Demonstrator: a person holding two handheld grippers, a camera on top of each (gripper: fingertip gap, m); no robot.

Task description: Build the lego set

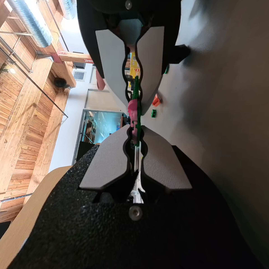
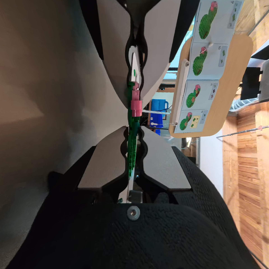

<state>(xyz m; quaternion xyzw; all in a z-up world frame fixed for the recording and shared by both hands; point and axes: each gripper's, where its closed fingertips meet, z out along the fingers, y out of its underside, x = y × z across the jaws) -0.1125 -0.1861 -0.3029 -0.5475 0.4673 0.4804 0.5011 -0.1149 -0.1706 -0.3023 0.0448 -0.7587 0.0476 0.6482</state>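
Note:
The lego model, a flat green plate point(image 1: 138, 93) with pink flower pieces point(image 1: 133, 110), is held edge-on in the air between both grippers. In the left wrist view my left gripper point(image 1: 135, 131) comes from the bottom and is shut on the model's end. My right gripper point(image 1: 135, 113) comes from the top and is shut on the other end. In the right wrist view my right gripper point(image 2: 133, 129) is shut on the green plate point(image 2: 131, 147), with the pink pieces point(image 2: 136, 104) just beyond its tips. The left gripper point(image 2: 134, 104) faces it from above.
An orange piece point(image 1: 156, 101) and two small green bricks point(image 1: 153, 113) point(image 1: 166, 69) lie on the grey table point(image 1: 211, 116). Yellow boxes point(image 1: 134, 68) stand behind. An open instruction booklet point(image 2: 206, 69) rests on a wooden stand point(image 2: 235, 81). A blue object point(image 2: 158, 106) is farther back.

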